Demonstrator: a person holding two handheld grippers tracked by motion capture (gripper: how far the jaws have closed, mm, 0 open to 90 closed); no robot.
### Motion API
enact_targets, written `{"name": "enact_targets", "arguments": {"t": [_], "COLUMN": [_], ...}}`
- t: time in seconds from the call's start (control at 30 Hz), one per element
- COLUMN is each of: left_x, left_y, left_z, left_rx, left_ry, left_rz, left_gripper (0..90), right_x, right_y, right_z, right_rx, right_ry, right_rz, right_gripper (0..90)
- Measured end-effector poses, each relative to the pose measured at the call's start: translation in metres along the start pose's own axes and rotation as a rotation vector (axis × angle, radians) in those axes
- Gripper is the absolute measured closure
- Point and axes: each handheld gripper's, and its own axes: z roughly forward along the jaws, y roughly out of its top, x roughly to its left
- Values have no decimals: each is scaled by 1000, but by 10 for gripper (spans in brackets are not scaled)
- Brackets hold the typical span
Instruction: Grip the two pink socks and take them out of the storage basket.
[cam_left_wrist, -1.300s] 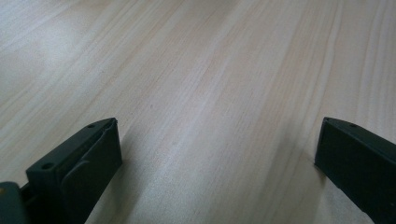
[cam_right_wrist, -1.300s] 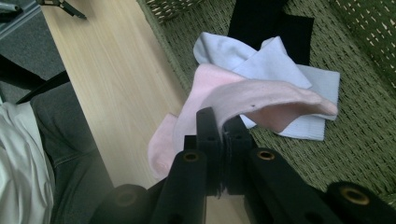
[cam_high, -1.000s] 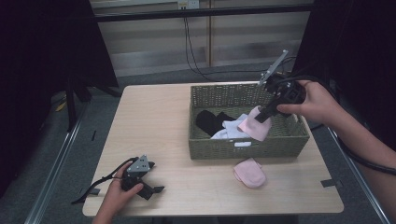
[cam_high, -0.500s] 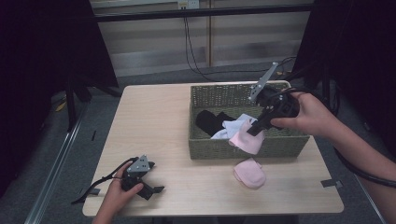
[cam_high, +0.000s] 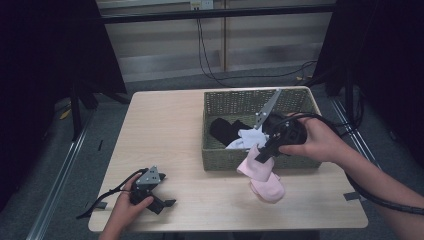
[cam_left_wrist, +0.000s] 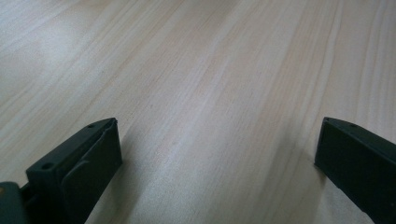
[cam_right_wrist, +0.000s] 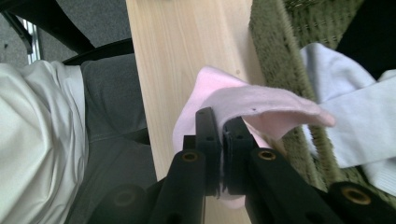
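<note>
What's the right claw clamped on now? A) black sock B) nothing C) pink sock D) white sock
C: the right claw is shut on a pink sock, carried over the basket's front wall above a second pink sock on the table.

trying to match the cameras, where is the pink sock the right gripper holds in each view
High view: the held pink sock hangs right of centre at the basket's front wall, above another pink sock.
Left gripper view: not in it.
Right gripper view: centre, pinched in the right gripper.
Shared landmark: the green woven basket, top right in the right gripper view.
</note>
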Motion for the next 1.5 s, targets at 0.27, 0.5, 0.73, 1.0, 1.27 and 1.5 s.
{"name": "enact_targets", "arguments": {"t": [0.27, 0.5, 0.73, 1.0, 1.27, 1.5], "left_x": [0, 0, 0, 0, 0, 0], "left_y": [0, 0, 0, 0, 0, 0], "left_z": [0, 0, 0, 0, 0, 0], "left_rx": [0, 0, 0, 1, 0, 0], "left_ry": [0, -1, -1, 0, 0, -1], "left_rz": [0, 0, 0, 0, 0, 0], "left_gripper": [0, 0, 0, 0, 0, 0], "right_x": [-1, -3, -6, -7, -7, -9], "right_y": [2, 1, -2, -10, -25, -41], "right_z": [31, 56, 72, 67, 59, 57], "right_rx": [47, 89, 106, 85, 49, 22], "right_ry": [24, 32, 35, 14, 3, -23], "right_rz": [-2, -6, -2, 34, 60, 67], "right_gripper": [865, 856, 804, 700, 539, 430]}}
